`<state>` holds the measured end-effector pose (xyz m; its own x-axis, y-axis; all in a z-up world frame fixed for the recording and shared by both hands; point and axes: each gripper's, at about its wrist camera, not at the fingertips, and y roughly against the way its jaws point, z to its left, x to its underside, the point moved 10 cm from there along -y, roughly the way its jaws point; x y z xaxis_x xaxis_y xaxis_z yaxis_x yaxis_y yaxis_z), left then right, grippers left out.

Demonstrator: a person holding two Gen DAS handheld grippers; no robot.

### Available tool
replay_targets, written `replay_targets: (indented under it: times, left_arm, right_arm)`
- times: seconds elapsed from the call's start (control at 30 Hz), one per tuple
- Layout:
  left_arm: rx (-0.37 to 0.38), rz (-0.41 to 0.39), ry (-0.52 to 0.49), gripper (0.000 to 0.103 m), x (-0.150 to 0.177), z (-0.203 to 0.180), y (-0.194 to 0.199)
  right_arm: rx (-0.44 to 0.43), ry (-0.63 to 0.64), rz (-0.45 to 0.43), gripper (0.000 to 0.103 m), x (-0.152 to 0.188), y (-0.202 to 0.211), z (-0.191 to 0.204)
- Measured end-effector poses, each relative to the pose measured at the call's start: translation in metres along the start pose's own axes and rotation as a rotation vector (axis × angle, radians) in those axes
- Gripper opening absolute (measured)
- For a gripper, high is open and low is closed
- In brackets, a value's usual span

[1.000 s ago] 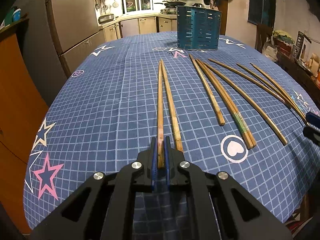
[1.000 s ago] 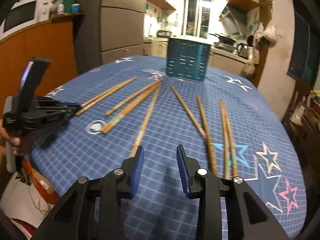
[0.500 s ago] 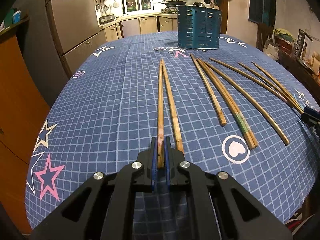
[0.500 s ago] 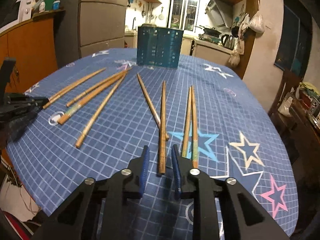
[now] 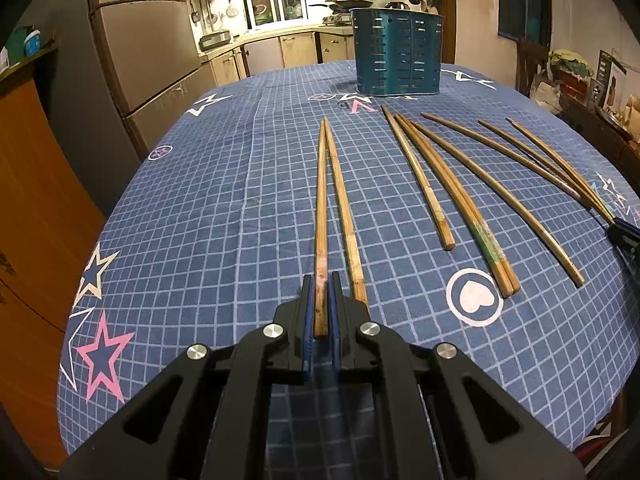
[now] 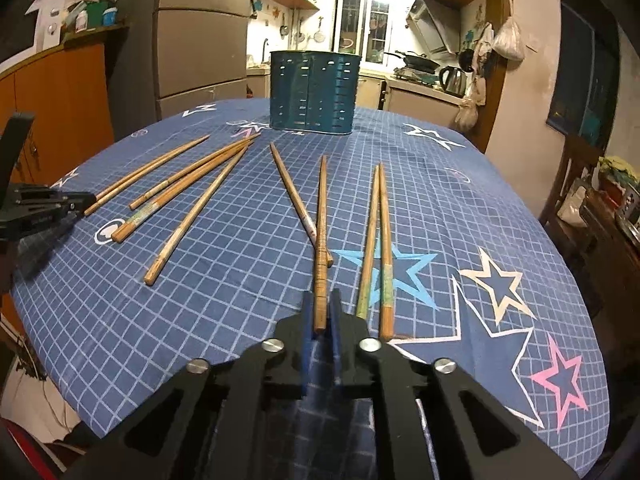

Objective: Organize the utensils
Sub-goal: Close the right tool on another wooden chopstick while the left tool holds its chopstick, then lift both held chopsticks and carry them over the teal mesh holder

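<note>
My left gripper [image 5: 319,312] has its fingers clenched on one wooden chopstick [image 5: 321,216], low in the frame centre; a second chopstick [image 5: 344,216] lies touching it. My right gripper [image 6: 320,320] fingers are clenched on another chopstick [image 6: 320,240], which crosses over a neighbour [image 6: 296,196]. The slotted teal metal utensil holder [image 6: 312,92] stands at upper centre on the bench [image 5: 200,220], covered by a blue checked cloth with stars. I can read no writing.

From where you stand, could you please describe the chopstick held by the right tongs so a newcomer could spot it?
Start at the teal slotted utensil holder on the blue checked tablecloth. Come toward the near edge to the chopstick clamped in the right tongs. Unlike its neighbours, it crosses over another chopstick and has ringed grooves near its held end.
</note>
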<state>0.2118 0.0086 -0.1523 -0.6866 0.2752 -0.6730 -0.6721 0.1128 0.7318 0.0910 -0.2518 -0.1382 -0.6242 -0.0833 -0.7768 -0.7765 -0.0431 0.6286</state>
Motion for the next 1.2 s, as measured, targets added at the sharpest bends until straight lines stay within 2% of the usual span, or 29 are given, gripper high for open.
replay_targets:
  times: [0.13,0.23,0.37,0.5,0.67,0.83,0.93,1.2]
  left_arm:
    - [-0.004,-0.001,0.005,0.006,0.000,0.002,0.000]
    - [0.006,-0.004,0.041,0.006,0.000,0.005,0.001]
    - [-0.001,-0.081,0.069,0.005,-0.007,0.011,0.018]
    - [0.009,-0.151,0.118,0.005,-0.021,0.022,0.041]
    - [-0.001,-0.218,0.149,0.005,-0.046,0.039,0.065]
    - [0.021,-0.289,0.170,0.005,-0.077,0.045,0.090]
    - [0.020,-0.319,0.180,0.005,-0.093,0.049,0.099]
    - [0.014,-0.380,0.179,0.005,-0.130,0.053,0.123]
  right_arm:
    - [0.001,-0.004,-0.013,0.008,0.003,0.005,-0.001]
    - [-0.003,-0.024,-0.056,0.008,-0.002,0.015,-0.003]
    - [0.006,-0.036,-0.134,0.008,-0.021,0.035,-0.010]
    - [0.010,-0.025,-0.226,0.007,-0.053,0.056,-0.015]
    - [0.014,0.060,-0.340,0.007,-0.106,0.079,-0.010]
    - [0.013,0.105,-0.416,0.007,-0.154,0.094,-0.010]
    - [0.004,0.107,-0.436,0.007,-0.177,0.096,-0.013]
    - [-0.034,0.086,-0.424,0.007,-0.221,0.089,-0.020]
